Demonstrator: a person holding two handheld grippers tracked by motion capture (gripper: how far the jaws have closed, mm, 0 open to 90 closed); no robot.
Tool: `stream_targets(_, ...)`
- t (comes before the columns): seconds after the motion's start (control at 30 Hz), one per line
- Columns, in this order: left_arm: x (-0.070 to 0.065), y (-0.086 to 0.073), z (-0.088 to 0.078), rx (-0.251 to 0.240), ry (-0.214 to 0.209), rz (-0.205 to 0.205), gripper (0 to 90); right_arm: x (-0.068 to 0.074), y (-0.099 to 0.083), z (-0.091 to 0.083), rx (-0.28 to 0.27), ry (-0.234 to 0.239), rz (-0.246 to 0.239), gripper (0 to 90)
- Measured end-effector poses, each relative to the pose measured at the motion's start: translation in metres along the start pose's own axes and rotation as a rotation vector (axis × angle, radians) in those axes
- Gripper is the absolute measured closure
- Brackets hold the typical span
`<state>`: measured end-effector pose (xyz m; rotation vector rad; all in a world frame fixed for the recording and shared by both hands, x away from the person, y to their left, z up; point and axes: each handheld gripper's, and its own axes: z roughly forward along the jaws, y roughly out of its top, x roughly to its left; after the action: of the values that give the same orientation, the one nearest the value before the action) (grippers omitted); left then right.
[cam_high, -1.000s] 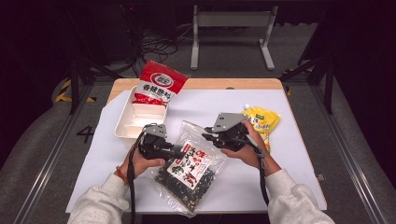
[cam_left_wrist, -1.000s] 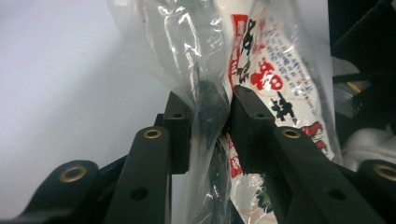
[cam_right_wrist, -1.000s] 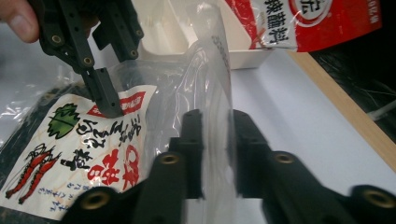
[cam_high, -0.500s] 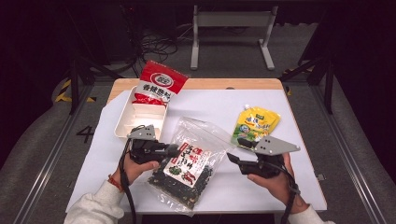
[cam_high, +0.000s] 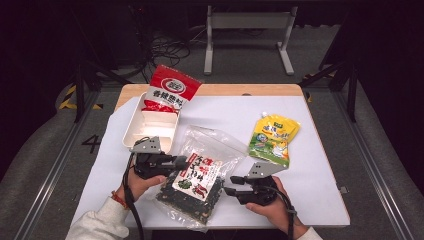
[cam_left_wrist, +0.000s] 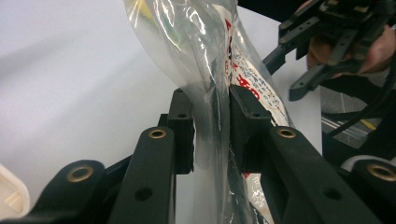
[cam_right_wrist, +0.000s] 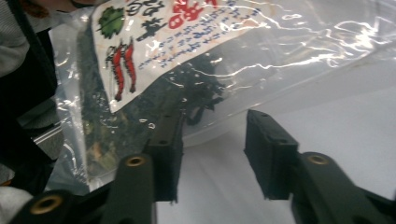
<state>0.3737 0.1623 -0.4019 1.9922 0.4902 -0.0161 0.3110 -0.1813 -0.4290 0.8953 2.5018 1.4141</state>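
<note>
A clear bag (cam_high: 200, 175) of dark dried food with a white and red label lies at the table's front middle. My left gripper (cam_high: 182, 161) is shut on the bag's left edge; in the left gripper view its jaws (cam_left_wrist: 211, 126) pinch the clear plastic (cam_left_wrist: 205, 56). My right gripper (cam_high: 227, 191) points at the bag's lower right edge. In the right gripper view it (cam_right_wrist: 212, 149) stands open, its jaws having just been closing. Only white table shows between them, and the bag (cam_right_wrist: 187, 56) lies just past the tips, with the left finger (cam_right_wrist: 168, 149) against its edge.
A white divided tray (cam_high: 145, 125) stands at the back left, with a red and white pouch (cam_high: 170, 90) leaning on its far end. A yellow-green spouted pouch (cam_high: 274, 137) lies at the right. The white table cover (cam_high: 320, 190) ends close to the hands.
My right gripper left the bag's top, swung out to the right and down, then came back to the bag's lower right edge. The left gripper kept its hold with little movement.
</note>
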Motion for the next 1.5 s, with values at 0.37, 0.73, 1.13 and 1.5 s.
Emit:
stream_targets(0.37, 0.001, 0.006, 0.002, -0.005, -0.129, -0.002, 64.9, -0.007, 0.004, 0.005, -0.073, -0.036, 0.013, 81.2)
stream_targets(0.73, -0.011, 0.018, -0.015, -0.198, -0.054, 0.021, 79.8, -0.009, 0.027, -0.019, -0.220, -0.082, -0.002, 68.0)
stream_targets(1.13, -0.014, 0.037, -0.062, -0.377, 0.101, 0.109, 79.8, -0.017, -0.009, -0.060, -0.123, -0.192, -0.036, 44.3)
stream_targets(1.5, 0.011, 0.060, -0.105, -0.436, 0.343, 0.159, 79.7, -0.032, -0.037, -0.073, -0.077, -0.214, 0.017, 41.7)
